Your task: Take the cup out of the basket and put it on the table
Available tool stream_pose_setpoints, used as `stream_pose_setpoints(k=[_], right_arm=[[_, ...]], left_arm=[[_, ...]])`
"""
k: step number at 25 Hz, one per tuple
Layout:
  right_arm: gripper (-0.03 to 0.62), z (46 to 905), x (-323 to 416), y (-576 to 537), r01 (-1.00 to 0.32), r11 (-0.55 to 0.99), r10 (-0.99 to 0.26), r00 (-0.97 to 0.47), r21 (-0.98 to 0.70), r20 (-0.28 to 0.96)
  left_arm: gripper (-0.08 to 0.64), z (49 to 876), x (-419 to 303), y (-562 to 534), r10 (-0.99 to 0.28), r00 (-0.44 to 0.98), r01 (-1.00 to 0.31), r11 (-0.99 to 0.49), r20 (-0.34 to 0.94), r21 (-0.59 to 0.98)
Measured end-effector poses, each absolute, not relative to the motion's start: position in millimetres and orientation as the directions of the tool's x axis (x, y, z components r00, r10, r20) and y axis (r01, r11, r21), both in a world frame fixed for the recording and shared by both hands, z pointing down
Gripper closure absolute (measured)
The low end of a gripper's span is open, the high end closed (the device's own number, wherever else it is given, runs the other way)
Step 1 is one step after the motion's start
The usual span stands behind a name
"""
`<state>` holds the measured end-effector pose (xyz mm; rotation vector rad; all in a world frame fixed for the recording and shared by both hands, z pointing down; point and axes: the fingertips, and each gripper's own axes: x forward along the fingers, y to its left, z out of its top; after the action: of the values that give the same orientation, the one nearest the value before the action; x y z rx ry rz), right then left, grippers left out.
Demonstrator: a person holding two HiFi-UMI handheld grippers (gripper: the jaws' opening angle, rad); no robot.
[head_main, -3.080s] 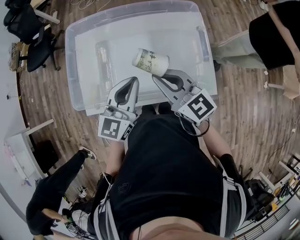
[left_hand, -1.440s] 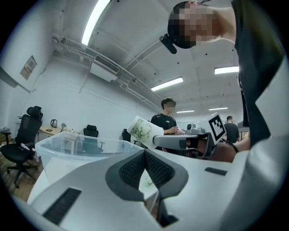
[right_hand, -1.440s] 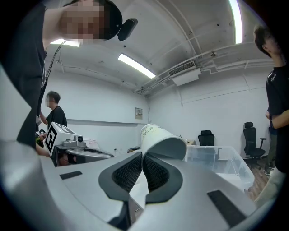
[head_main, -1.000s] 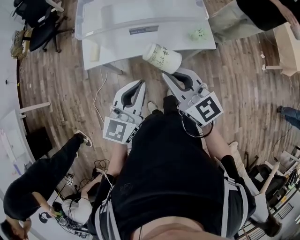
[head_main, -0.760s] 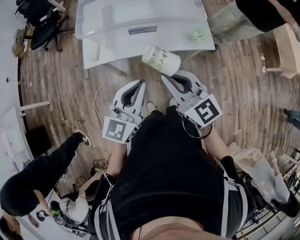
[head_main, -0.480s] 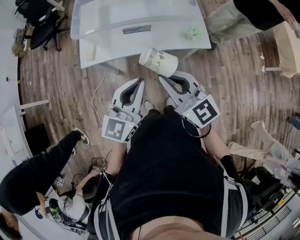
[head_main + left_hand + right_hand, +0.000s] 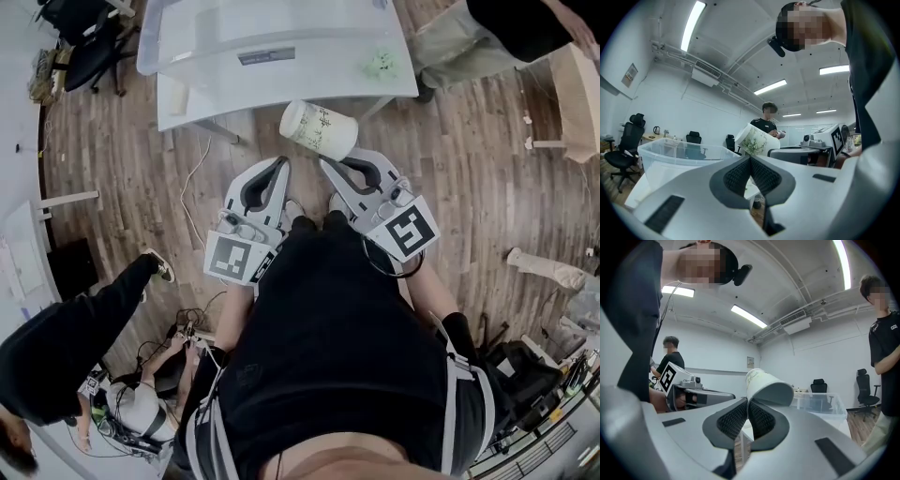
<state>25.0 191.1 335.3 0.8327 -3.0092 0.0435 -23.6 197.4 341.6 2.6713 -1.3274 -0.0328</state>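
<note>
right gripper (image 7: pixel 330 165): clamped on cup (image 7: pixel 320 129) rim, wall pinched between jaws | left gripper (image 7: pixel 280 163): closed, nothing held | cup: tilted, airborne, just short of surface (image 7: pixel 309 84) near edge, out of basket (image 7: pixel 234 28) | handling: likely light, thin-walled, crushable; hold at rim, low force

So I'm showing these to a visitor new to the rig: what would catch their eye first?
Most likely the white cup with a green plant print, tipped on its side in the air and pinched at the rim by the right gripper, just short of the white table. Next, the left gripper beside it, jaws together on nothing, and the clear basket standing on that table.
</note>
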Motion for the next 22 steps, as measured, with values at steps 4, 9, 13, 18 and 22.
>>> stream_pose_setpoints(k=[4,9,13,18,22], right_arm=[[0.569,337.8,30.2,199.7,-0.51,0.859,-0.51,-0.86,-0.04,0.022],[0.569,338.6,34.4,202.4,-0.511,0.858,-0.511,-0.86,-0.05,0.014],[0.569,336.8,37.8,202.8,-0.511,0.858,-0.511,-0.859,-0.051,0.012],[0.569,337.2,39.2,202.5,-0.516,0.855,-0.516,-0.856,-0.054,0.011],[0.569,335.8,39.7,203.7,-0.513,0.857,-0.513,-0.858,-0.053,0.011]], left_arm=[[0.541,343.3,-18.7,207.7,-0.795,0.604,-0.793,-0.591,0.06,0.148],[0.541,344.4,-15.7,212.2,-0.795,0.603,-0.794,-0.591,0.064,0.143],[0.541,341.1,-12.1,213.5,-0.794,0.605,-0.793,-0.594,0.059,0.14],[0.541,341.1,-13.4,214.1,-0.797,0.601,-0.795,-0.59,0.054,0.141],[0.541,340.6,-13.9,213.8,-0.798,0.6,-0.796,-0.588,0.058,0.142]])
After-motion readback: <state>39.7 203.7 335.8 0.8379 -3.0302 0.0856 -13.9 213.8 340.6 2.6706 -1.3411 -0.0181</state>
